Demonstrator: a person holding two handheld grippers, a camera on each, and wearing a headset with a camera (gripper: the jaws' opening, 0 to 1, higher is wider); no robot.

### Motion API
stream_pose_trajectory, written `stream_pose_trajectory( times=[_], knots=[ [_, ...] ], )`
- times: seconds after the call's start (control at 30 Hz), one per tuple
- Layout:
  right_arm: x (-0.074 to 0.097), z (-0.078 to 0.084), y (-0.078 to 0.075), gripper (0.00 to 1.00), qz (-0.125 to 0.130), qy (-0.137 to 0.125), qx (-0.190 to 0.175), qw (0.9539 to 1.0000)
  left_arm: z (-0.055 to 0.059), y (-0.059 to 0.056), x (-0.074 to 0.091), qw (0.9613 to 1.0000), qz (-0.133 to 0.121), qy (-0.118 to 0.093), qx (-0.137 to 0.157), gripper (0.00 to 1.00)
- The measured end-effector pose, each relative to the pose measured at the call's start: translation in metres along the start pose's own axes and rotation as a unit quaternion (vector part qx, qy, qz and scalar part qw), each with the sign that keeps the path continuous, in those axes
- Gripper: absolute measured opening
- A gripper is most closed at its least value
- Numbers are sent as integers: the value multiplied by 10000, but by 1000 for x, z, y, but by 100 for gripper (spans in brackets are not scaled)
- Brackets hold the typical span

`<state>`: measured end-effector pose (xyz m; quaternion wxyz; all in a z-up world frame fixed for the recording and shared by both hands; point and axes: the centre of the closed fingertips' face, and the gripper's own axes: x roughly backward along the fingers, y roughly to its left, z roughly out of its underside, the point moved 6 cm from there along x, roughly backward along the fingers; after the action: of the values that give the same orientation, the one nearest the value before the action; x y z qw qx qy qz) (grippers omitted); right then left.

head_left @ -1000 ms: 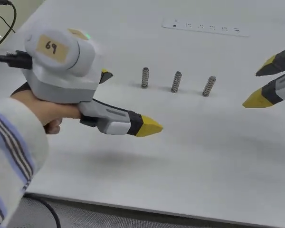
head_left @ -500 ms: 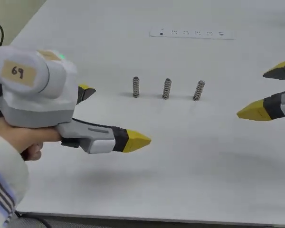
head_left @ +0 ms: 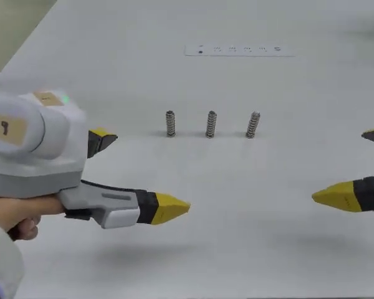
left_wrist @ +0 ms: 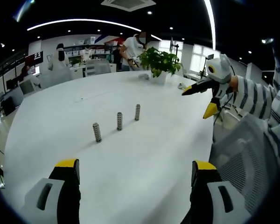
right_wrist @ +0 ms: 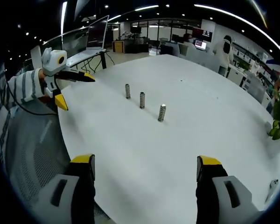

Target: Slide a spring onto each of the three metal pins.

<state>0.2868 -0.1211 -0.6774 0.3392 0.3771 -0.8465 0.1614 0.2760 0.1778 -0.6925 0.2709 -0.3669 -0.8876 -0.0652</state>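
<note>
currently the white table (head_left: pixel 249 212) carries the whole job. left gripper (head_left: pixel 151 171), lower left of the head view, and right gripper (head_left: pixel 340 165), at its right edge, have jaws spread wide, holding nothing, well apart from the work. left spring (head_left: pixel 170 123), middle spring (head_left: pixel 210 124) and right spring (head_left: pixel 253 124) stand upright in a row at upper centre, judged seated on their pins; nothing appears left to do.

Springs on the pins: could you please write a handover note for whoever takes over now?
Left gripper: open, empty, held short of the row.
Right gripper: open, empty, off to the other side.
Left spring, middle spring and right spring stand upright in a row on the white table, untouched.
Done: all three appear already threaded on.
Left: seemingly nothing; check seating.
</note>
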Motion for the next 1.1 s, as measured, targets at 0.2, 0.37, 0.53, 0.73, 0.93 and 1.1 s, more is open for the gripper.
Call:
stream_pose_trajectory(
  times=[0.2,0.37,0.53,0.73,0.93,1.1],
  knots=[
    [1,10,10,94,59,-267,-353,9990,10,1,7,9999,-26,115,116,98],
    [3,18,15,99,111,-229,-349,9991,16,0,13,9997,-43,217,108,98],
    [6,22,15,100,204,-387,-496,9978,24,-2,23,9993,-43,324,188,98],
    [5,23,13,100,262,-535,-679,9959,33,-1,29,9985,-105,483,213,98],
    [5,25,14,100,298,-510,-687,9959,38,-1,33,9976,-150,412,541,98],
    [6,26,15,100,314,-591,-856,9941,41,0,36,9972,-233,488,507,98]
  ],
)
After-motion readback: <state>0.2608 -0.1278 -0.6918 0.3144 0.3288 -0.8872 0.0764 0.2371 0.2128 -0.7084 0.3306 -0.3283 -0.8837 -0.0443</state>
